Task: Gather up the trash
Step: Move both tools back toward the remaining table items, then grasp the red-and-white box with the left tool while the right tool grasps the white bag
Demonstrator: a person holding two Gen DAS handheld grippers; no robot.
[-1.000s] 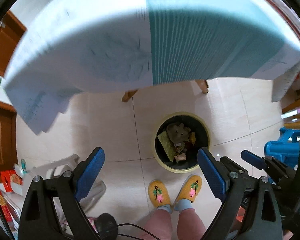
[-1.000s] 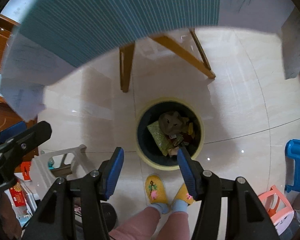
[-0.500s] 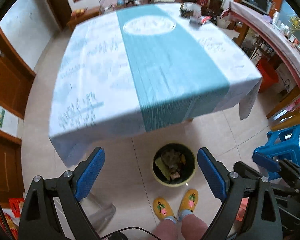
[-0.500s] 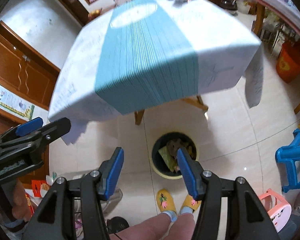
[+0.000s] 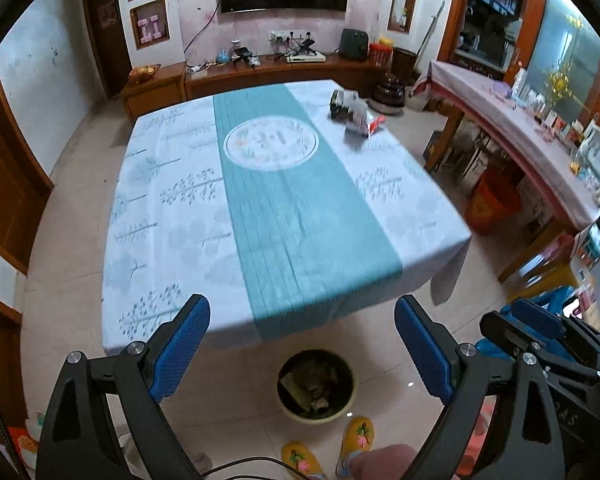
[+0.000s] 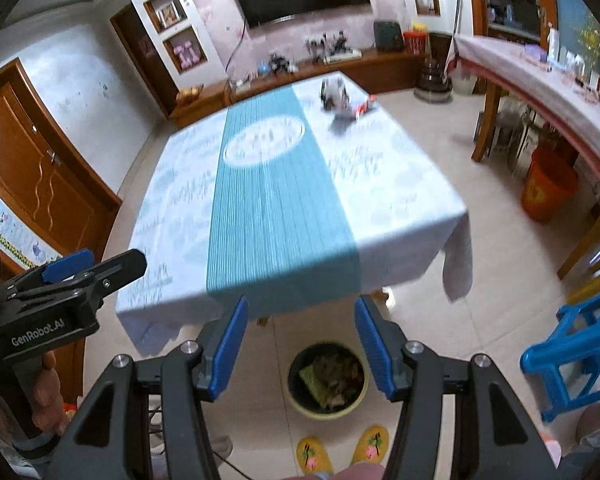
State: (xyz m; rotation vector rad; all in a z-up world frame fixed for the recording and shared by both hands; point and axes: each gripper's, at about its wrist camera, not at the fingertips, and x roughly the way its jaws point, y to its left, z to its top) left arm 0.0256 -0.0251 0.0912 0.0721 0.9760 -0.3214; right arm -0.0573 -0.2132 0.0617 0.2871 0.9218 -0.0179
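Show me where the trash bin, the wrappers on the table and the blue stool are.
trash bin (image 6: 363,394): right wrist view, its yellow rim.
wrappers (image 5: 360,118): left wrist view, middle of the pile.
blue stool (image 6: 580,344): right wrist view, its seat.

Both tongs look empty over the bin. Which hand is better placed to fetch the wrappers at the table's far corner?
Probably the right. The wrappers lie at the far right corner of the table, on the right tongs' side; the left tongs would have to cross over. Both are open and empty, above the trash bin.
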